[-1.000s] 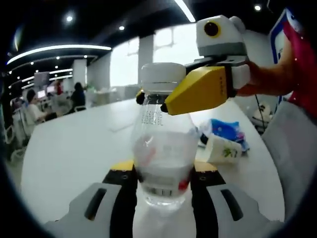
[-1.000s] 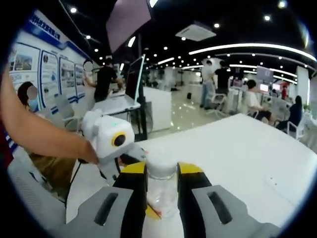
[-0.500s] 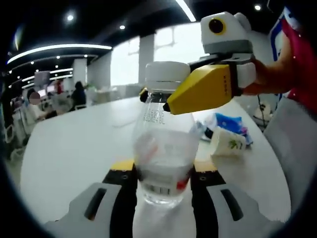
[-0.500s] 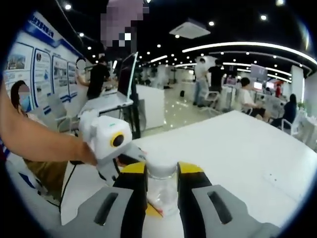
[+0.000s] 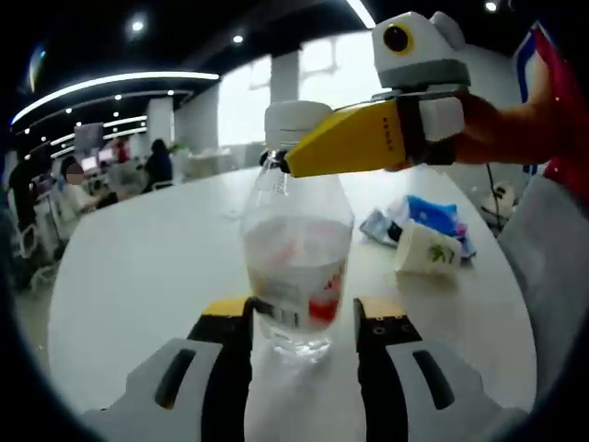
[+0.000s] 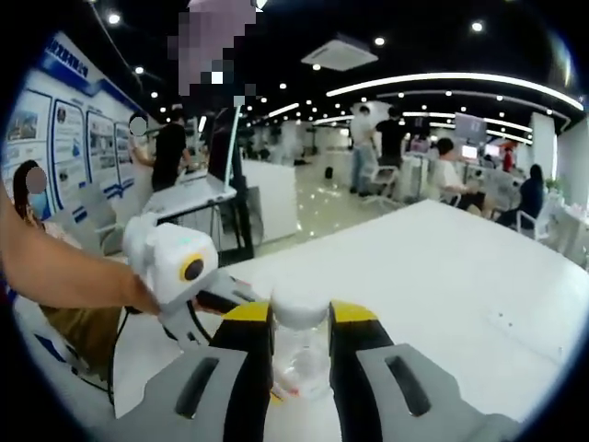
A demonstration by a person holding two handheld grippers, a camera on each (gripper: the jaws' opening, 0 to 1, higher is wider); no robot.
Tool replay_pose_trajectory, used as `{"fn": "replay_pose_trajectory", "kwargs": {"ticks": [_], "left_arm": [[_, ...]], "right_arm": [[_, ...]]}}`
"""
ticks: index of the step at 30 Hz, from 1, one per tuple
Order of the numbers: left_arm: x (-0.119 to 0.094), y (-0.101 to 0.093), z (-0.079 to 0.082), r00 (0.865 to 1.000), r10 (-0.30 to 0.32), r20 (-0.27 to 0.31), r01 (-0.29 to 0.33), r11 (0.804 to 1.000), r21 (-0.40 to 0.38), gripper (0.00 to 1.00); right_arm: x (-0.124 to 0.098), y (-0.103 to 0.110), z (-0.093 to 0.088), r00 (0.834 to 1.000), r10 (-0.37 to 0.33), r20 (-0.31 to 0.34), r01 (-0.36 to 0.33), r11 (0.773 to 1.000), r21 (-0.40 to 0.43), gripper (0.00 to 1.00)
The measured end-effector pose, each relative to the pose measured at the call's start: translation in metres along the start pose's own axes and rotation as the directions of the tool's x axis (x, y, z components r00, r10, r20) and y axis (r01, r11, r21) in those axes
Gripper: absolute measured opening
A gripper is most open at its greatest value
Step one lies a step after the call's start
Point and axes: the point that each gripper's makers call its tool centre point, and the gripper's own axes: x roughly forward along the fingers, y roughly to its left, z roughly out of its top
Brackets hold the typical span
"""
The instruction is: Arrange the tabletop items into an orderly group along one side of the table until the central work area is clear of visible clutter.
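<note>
Clear plastic bottle (image 5: 296,267) with white cap, upright on the white surface (image 5: 138,276), partly filled with clear liquid, wrapped in a translucent label with red and dark print. Base set between the left tool (image 5: 303,324) jaws; neck and cap clamped between the yellow jaws of the right tool (image 5: 287,158). Seen from the right gripper view as cap and shoulder (image 6: 299,343) between that tool's jaws. Farther right on the surface, a white cup (image 5: 427,250) lying on its side, touching a crumpled blue-and-white packet (image 5: 419,215).
</note>
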Motion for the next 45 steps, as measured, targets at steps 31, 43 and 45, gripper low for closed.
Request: {"fn": "replay_pose_trajectory", "kwargs": {"ticks": [31,43,45], "left_arm": [[-0.012,-0.004,-0.004,0.998,0.063,-0.009,-0.064,0.997,-0.047,0.41],[-0.019,-0.008,0.000,0.995,0.096,-0.016,-0.097,0.989,-0.113,0.61],[-0.021,-0.010,0.002,0.995,0.095,-0.007,-0.096,0.989,-0.113,0.62]], "right_arm": [[-0.016,-0.006,0.017,0.996,-0.080,0.038,0.079,0.997,0.018,0.39],[-0.038,-0.009,0.038,0.988,-0.094,0.125,0.096,0.995,-0.007,0.75],[-0.041,-0.010,0.039,0.987,-0.095,0.133,0.096,0.995,0.000,0.80]]}}
